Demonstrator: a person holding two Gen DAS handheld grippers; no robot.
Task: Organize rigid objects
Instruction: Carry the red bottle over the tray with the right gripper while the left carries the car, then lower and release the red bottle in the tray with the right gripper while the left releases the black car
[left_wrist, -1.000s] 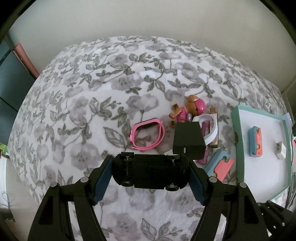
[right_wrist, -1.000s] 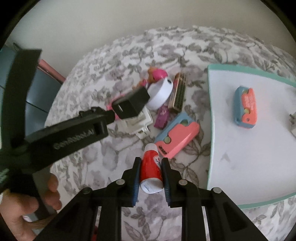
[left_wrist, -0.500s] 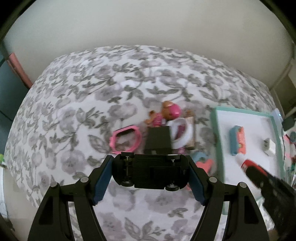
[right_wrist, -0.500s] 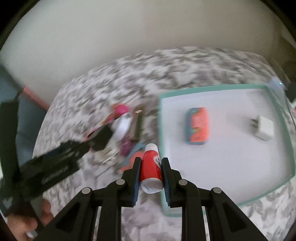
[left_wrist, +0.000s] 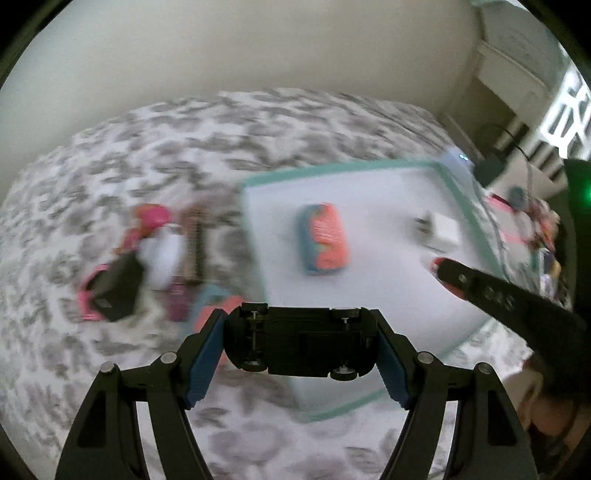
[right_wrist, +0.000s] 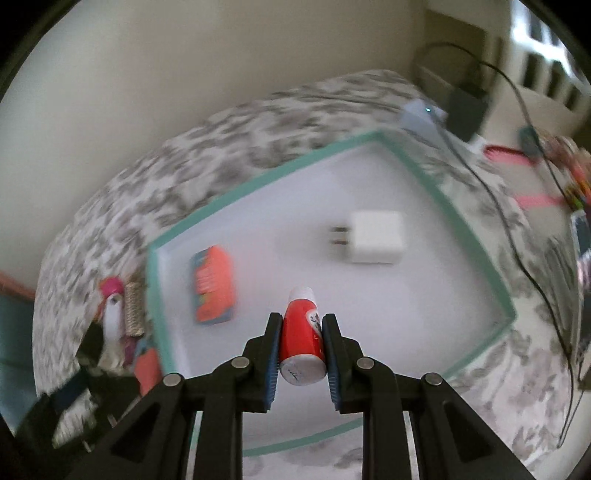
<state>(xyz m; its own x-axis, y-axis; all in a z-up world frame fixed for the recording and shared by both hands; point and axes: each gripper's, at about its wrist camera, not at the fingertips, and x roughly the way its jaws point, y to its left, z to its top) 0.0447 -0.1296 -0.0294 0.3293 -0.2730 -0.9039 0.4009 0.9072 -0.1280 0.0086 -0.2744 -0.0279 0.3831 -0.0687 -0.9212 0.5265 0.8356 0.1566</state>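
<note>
Currently mid-carry with two items in hand: the left gripper (left_wrist: 301, 343) has its jaws set wide and clamped on the ends of a black toy car (left_wrist: 301, 341), chassis facing the camera, hanging over the 6 o'clock edge of the teal-rimmed tray (left_wrist: 458, 199). The right gripper (right_wrist: 302, 345) is pinched narrow on a small red bottle with a white cap (right_wrist: 301, 334), held over the tray's 6 o'clock half, cap pointing to 12. Done so far, judging by what lies in the tray: an orange-and-blue block (right_wrist: 214, 290) at 9 o'clock and a white wall charger (right_wrist: 375, 236) toward 1 o'clock, well apart. Left to do: set down the car and the bottle, then clear the pile (left_wrist: 155, 258) on the floral cover (left_wrist: 110, 177) at 9 o'clock of the tray, which shows something pink, something white, a dark block and an orange-blue piece, all too blurred to name. Writing: the bottle carries a white label patch and a scrawl on its base, neither readable; embossed characters on the right gripper's arm in the left view are illegible too. No brand can be made out anywhere.
</note>
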